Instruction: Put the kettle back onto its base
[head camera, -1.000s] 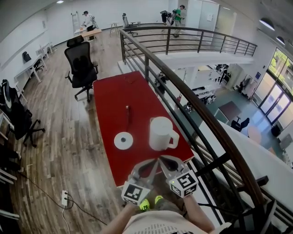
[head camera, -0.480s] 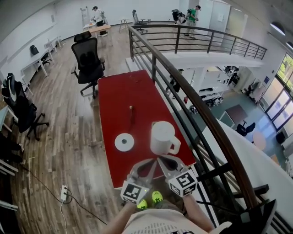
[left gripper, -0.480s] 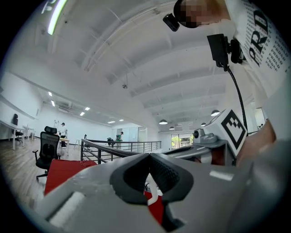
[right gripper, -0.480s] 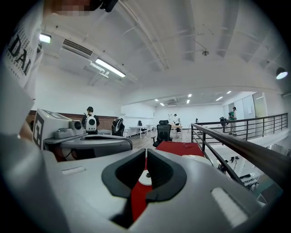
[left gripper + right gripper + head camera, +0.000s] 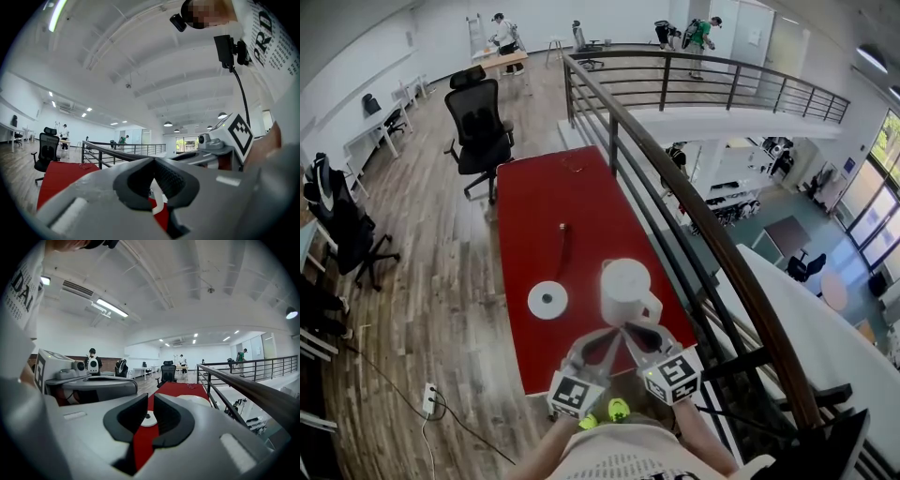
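The white kettle [image 5: 626, 289] stands upright on the red table [image 5: 544, 202], its handle toward the right front. Its round white base [image 5: 547, 300] lies apart to its left. Both grippers are side by side at the table's near edge, tips close to the kettle's near side. My left gripper [image 5: 612, 332] [image 5: 153, 161] has its pads meeting at the tips and holds nothing. On my right gripper [image 5: 629, 328] [image 5: 150, 397] the jaws are opening; a narrow gap shows, with nothing between them. Through that gap I see the base [image 5: 147, 418]; the kettle [image 5: 192, 398] peeks over the right jaw.
A dark metal railing [image 5: 712, 253] runs along the table's right side, with a drop to a lower floor beyond. A thin dark cable [image 5: 562, 246] lies on the table behind the base. A black office chair [image 5: 480, 131] stands at the far end, and a power strip [image 5: 429, 401] lies on the wooden floor.
Both grippers have moved forward over the table's near edge, closer to the kettle. Kettle and base have not moved on the table.
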